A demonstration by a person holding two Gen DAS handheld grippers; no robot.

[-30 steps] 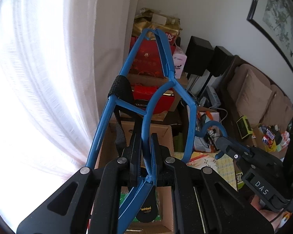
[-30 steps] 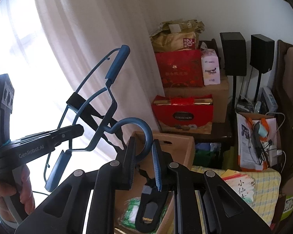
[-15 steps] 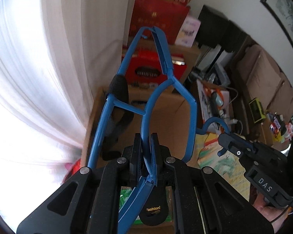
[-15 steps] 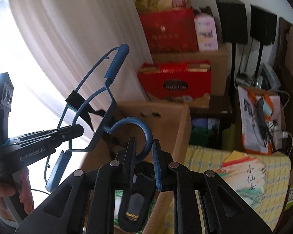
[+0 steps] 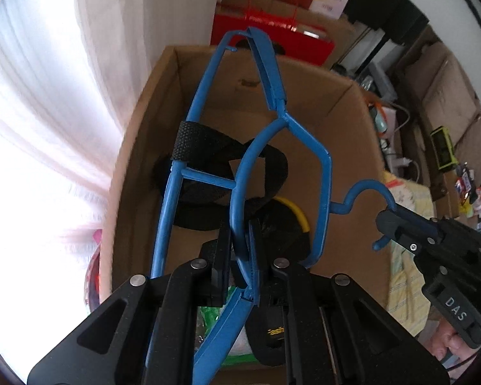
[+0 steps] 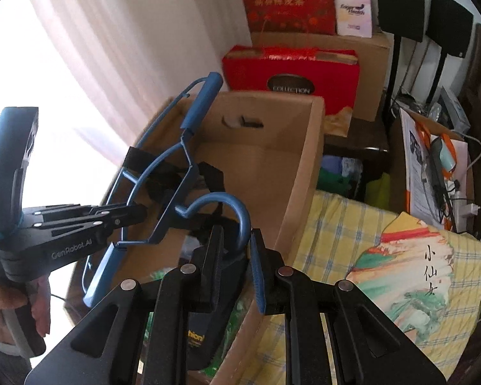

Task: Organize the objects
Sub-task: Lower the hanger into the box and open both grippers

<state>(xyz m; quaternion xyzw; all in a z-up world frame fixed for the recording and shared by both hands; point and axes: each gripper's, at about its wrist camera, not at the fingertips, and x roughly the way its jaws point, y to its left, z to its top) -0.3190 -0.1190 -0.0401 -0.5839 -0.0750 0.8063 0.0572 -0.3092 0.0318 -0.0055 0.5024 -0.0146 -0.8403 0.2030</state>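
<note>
- Both grippers have dropped lower since the earlier frames, so the open brown cardboard box [image 5: 346, 147], which sat further off before, now fills the middle of each view.
- Left gripper [image 5: 240, 247] is closed tight on a curved bar of the blue metal clothes hanger [image 5: 324, 192]; the hanger frame stretches away from it over the box opening.
- Right gripper [image 6: 235, 240] is nearly closed, pinching the hanger's blue hook [image 6: 237, 211] between its fingers.
- A black woven strap [image 5: 208, 147] is looped around the hanger's frame and hangs down into the box.
- Inside the box lie a black shoehorn-shaped item [image 6: 205, 330] with partly hidden yellow lettering, read as "Fashion", something green [image 5: 211, 314], and a yellow curved piece [image 5: 296, 215].
- Lettering "GenRobot.AI" shows on the left gripper's body in the right wrist view; "DAS" shows on the right gripper's body in the left wrist view.
- Behind the box stands a red gift box [image 6: 291, 70] with a dark oval label reading "COLLECTION".
- To its right lies a yellow checked cloth [image 6: 343, 234], and on it a fan-shaped paper [image 6: 410, 263] with Chinese characters.
</note>
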